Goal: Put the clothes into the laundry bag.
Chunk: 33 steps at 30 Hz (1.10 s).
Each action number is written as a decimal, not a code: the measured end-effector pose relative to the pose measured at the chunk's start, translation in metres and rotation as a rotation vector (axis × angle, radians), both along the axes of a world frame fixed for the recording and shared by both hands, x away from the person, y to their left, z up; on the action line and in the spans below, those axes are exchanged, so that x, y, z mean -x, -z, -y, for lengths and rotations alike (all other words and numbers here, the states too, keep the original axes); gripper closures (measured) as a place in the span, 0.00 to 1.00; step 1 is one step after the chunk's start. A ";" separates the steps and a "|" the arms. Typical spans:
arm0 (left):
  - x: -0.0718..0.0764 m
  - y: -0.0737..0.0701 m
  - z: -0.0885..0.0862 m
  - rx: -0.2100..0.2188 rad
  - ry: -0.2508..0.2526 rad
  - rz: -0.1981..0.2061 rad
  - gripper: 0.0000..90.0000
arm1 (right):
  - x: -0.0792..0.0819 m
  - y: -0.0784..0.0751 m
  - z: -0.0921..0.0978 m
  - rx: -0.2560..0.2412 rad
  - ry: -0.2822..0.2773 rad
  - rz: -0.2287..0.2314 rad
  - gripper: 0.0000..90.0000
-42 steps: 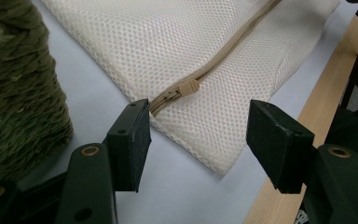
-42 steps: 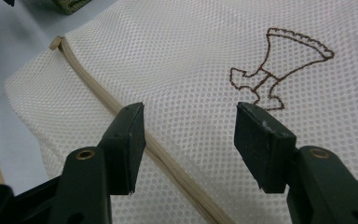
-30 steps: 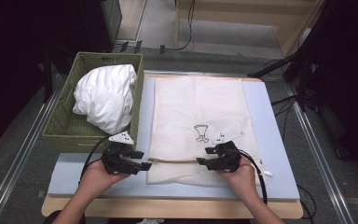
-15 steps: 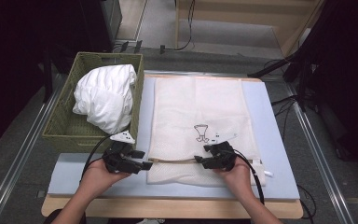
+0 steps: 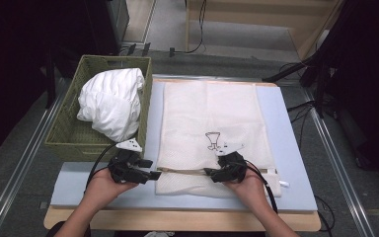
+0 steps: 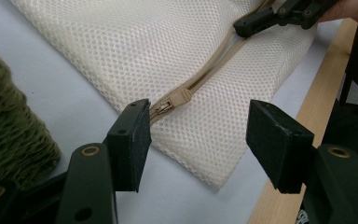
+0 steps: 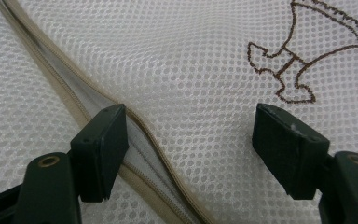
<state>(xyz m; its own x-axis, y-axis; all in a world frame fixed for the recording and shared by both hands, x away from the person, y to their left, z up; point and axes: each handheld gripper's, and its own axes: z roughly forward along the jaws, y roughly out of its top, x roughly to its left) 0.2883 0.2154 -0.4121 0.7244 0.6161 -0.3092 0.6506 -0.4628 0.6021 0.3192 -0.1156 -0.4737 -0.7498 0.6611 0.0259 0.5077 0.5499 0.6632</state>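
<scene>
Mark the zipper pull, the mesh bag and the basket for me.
zipper pull (image 6: 181,97), left gripper view, on its tan tab
mesh bag (image 5: 212,111), high view, middle of the mesh
basket (image 5: 66,133), high view, on its woven left wall

- Grey floor flanks the table, well left of the hand-held gripper.
- Metal rails run along both sides.
- Pale wooden furniture stands far beyond, amid dark surroundings and black cables.
</scene>
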 end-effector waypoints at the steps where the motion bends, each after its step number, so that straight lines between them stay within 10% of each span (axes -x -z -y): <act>1: 0.000 0.000 0.000 0.002 0.000 0.000 0.46 | 0.001 0.000 0.000 0.006 -0.004 -0.001 0.31; 10: 0.000 0.001 0.000 -0.001 0.000 -0.006 0.46 | 0.001 0.000 0.001 0.007 -0.009 -0.004 0.30; 23: 0.003 0.001 -0.003 -0.005 -0.017 -0.007 0.46 | -0.013 0.002 -0.007 0.003 0.120 0.031 0.26; 33: 0.009 0.000 -0.010 0.001 -0.046 -0.008 0.46 | -0.020 0.000 -0.010 -0.013 0.072 0.061 0.74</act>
